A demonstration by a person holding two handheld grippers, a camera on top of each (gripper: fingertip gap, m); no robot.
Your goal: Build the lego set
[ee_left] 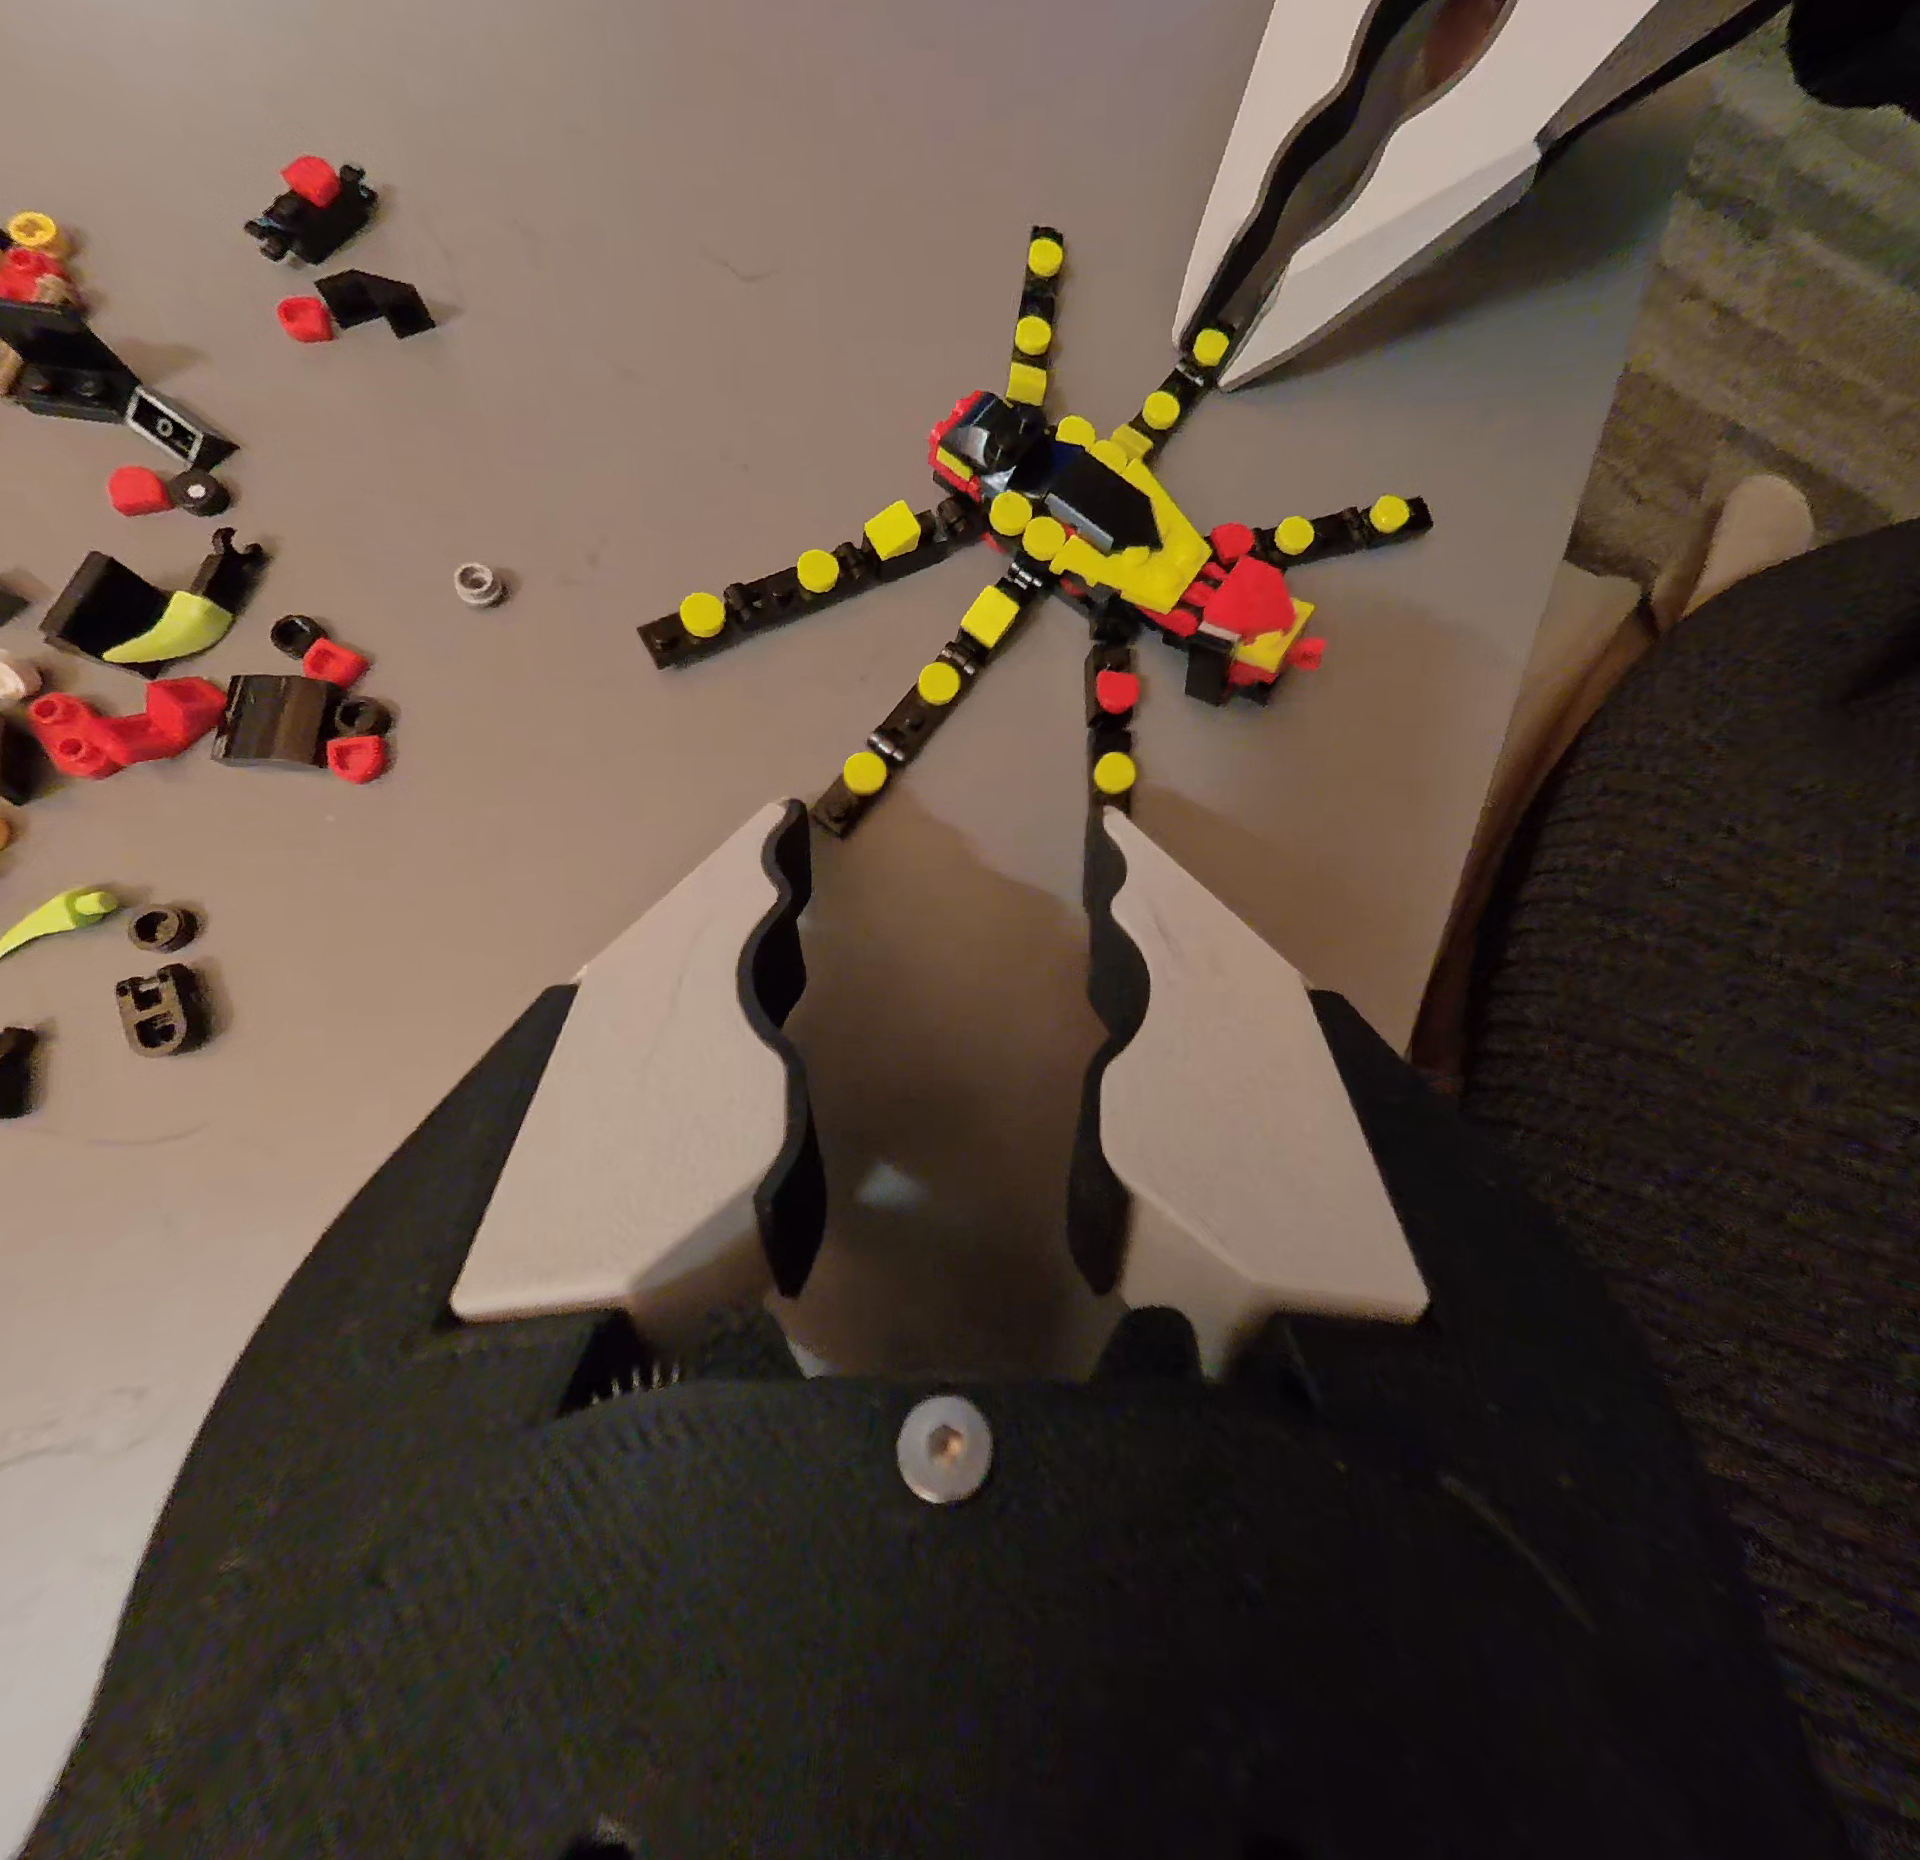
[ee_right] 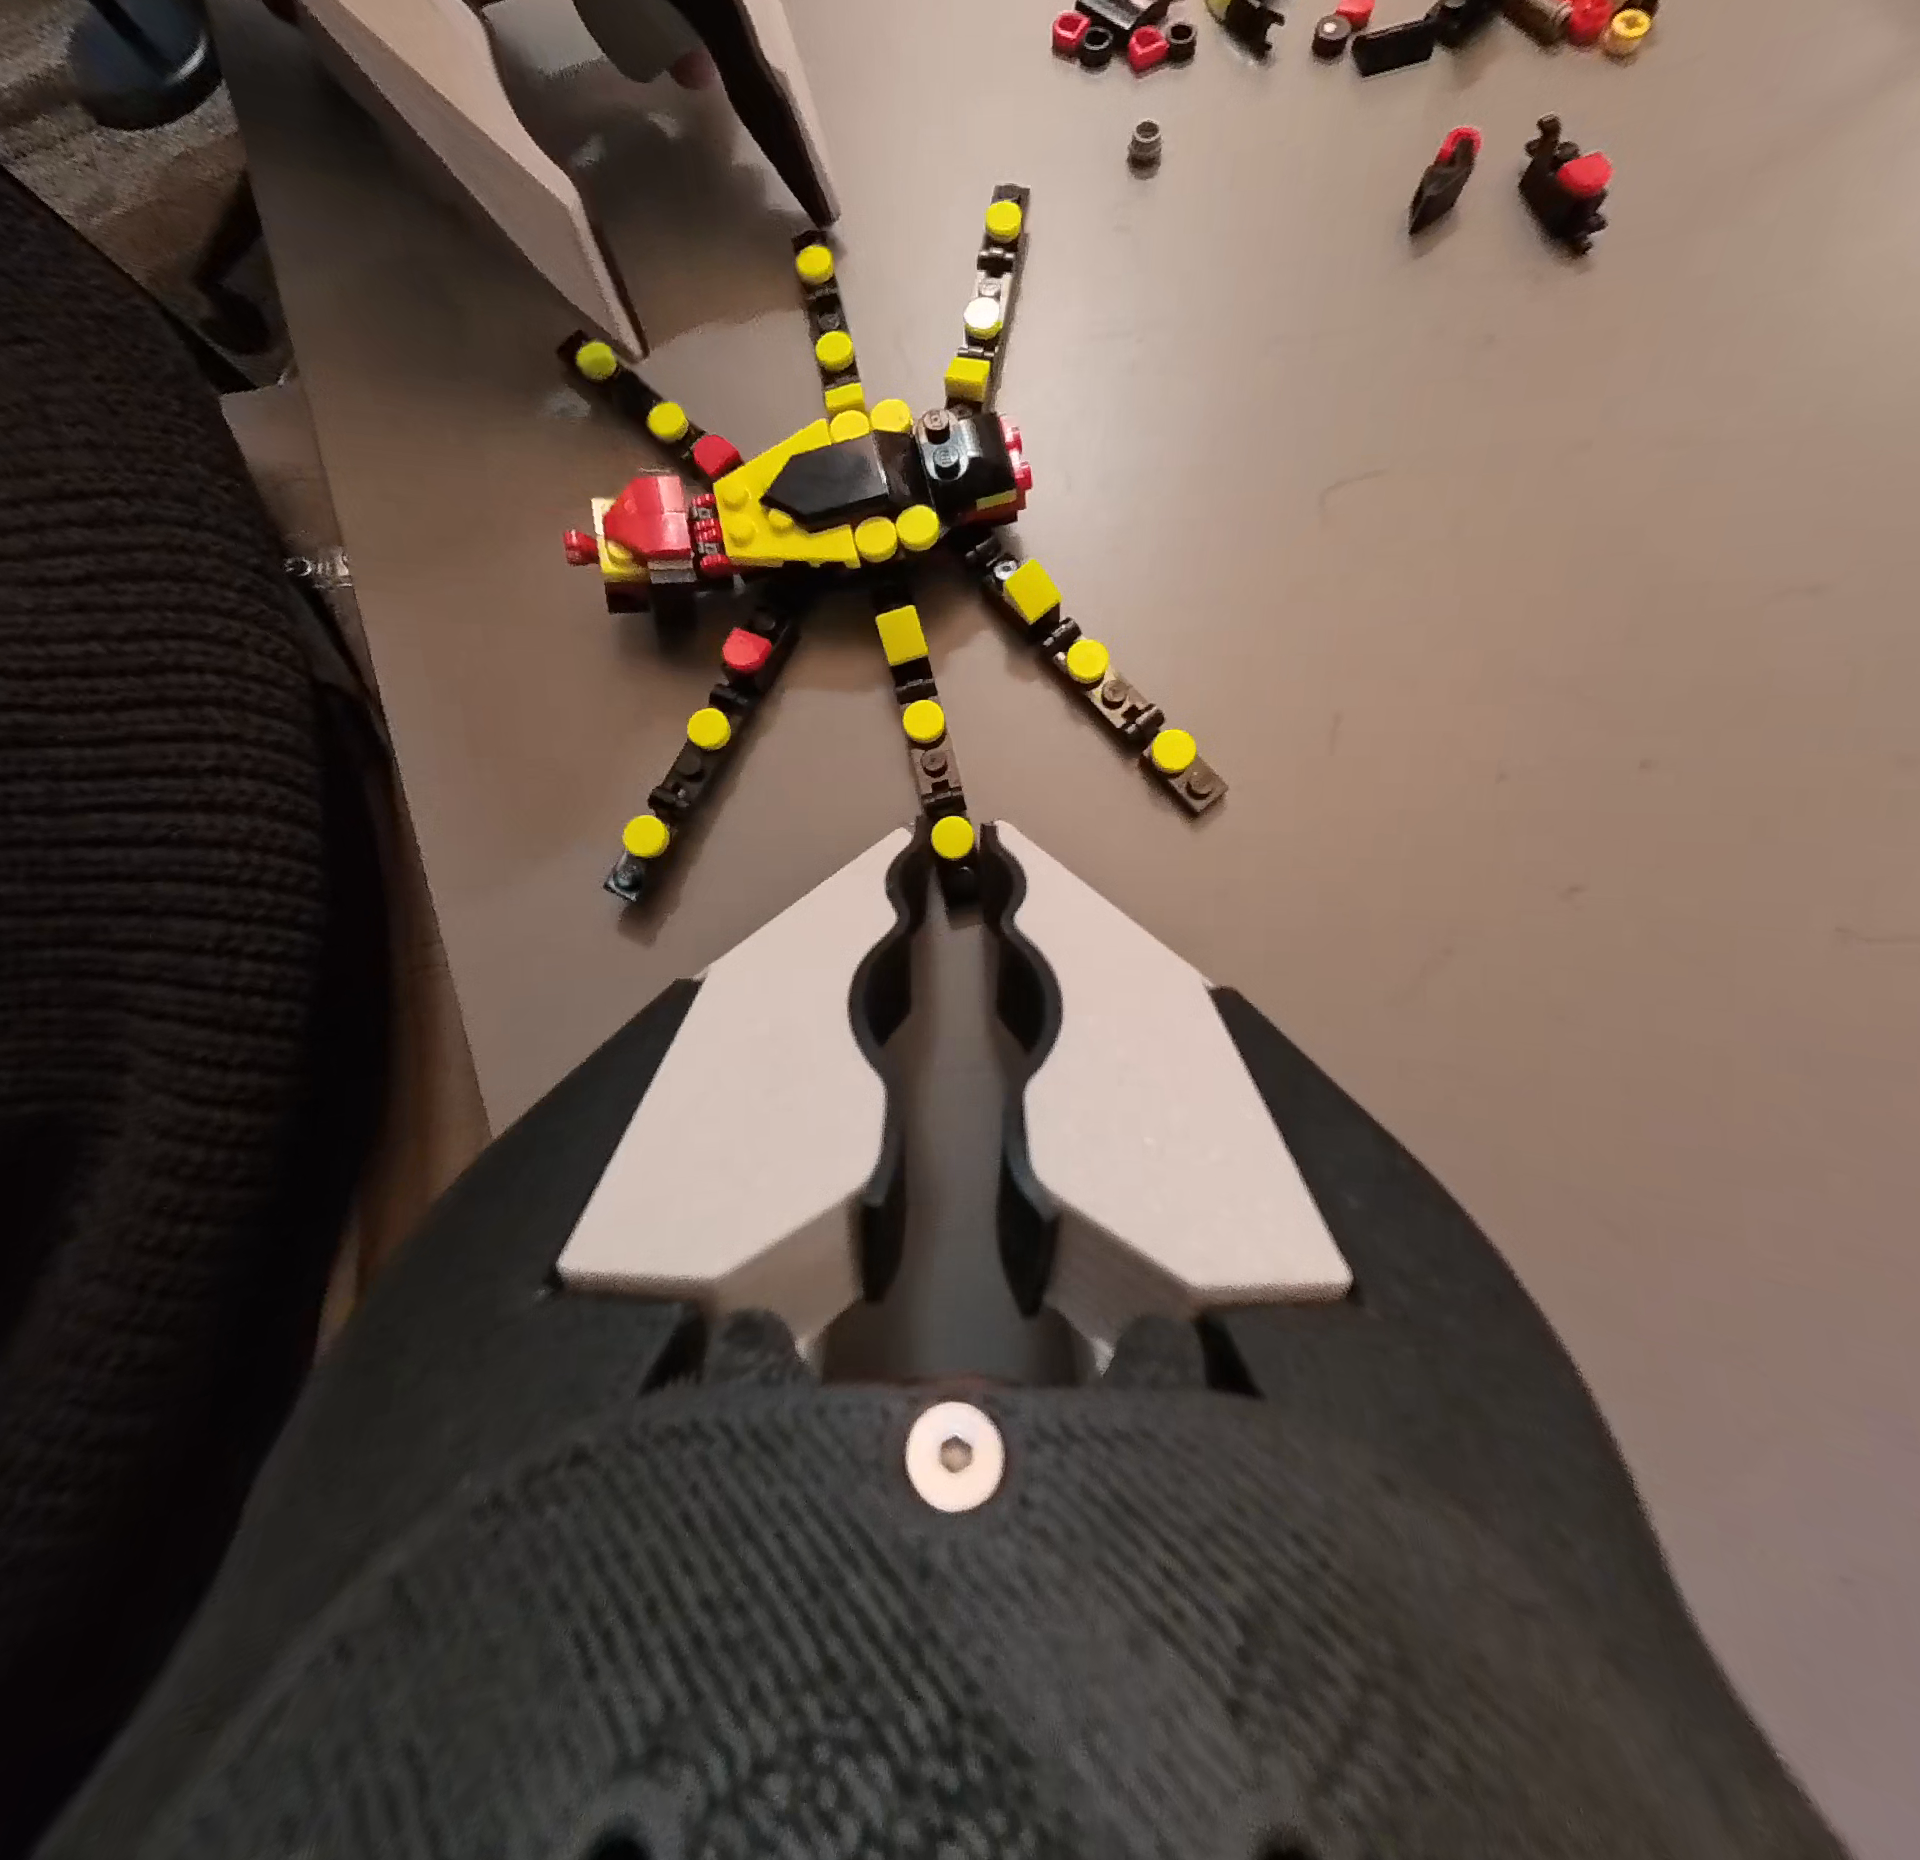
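Note:
A yellow, black and red lego spider lies flat on the grey table, its black legs dotted with yellow studs. My left gripper is open and empty. Its fingertips sit just at the ends of two near legs, one on each side, without gripping. My right gripper is shut on the tip of one spider leg. It shows from the far side in the left wrist view. The spider body lies between the two grippers, and the open left gripper shows beyond it.
Loose red, black and lime pieces lie scattered left of the spider, top right in the right wrist view. A small grey round piece lies apart. The table edge runs close beside the spider, with a person's dark knit sleeve there. One gripper's finger ends stand about 12 cm off the other's. The small grey round piece is about 8 cm from my left fingertips and 15 cm from my right. It turns up in the right wrist view as well.

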